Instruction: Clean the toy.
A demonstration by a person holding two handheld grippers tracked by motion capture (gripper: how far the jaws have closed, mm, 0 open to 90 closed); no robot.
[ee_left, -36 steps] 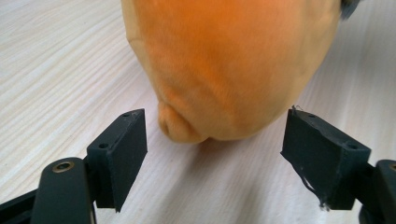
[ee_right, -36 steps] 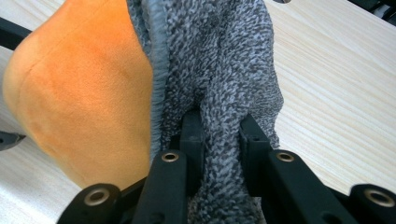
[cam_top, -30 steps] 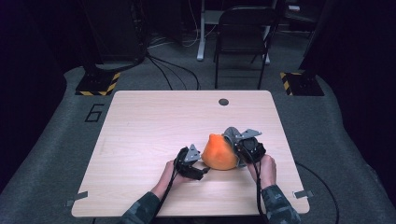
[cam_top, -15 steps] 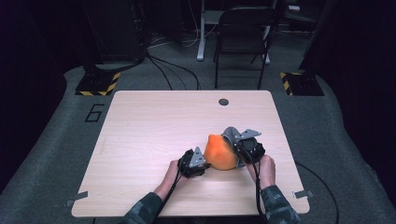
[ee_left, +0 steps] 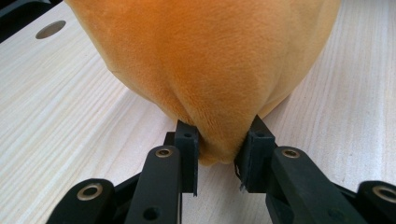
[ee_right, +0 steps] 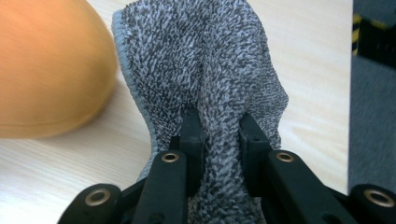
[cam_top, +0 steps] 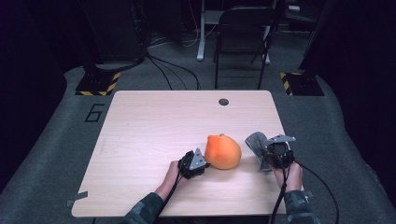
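Change since a second ago: the grey cloth was pressed against the orange plush, at the plush's 3 o'clock side; it now stands well apart from it, with bare table between.
Meaning for the work: judged as a separation step, the cloth being drawn off or away from the plush while the other hand anchors the plush. The split looks complete; setting down or repositioning either piece would be next.
Left gripper: at the plush's 9 o'clock in the high view. Jaws nearly closed, pinching a fold of orange fabric at the plush's lower edge; the pads dent the pile on both sides.
Right gripper: at the table's 4 o'clock region. Jaws narrowly parted, clamped on a bunched ridge of the grey speckled cloth, which rises above the jaws and droops to either side.
Orange plush location: resting on the table just right of centre, toward the near edge; rounded, with a small peak at its 11 o'clock. It shows blurred in the right gripper view, clear of the cloth.
Containers: no bin, tray or box is on the table. Whether the cloth is a pouch or sock that held something, I cannot tell.
Other: cable hole at the table's 12 o'clock edge; chair beyond.
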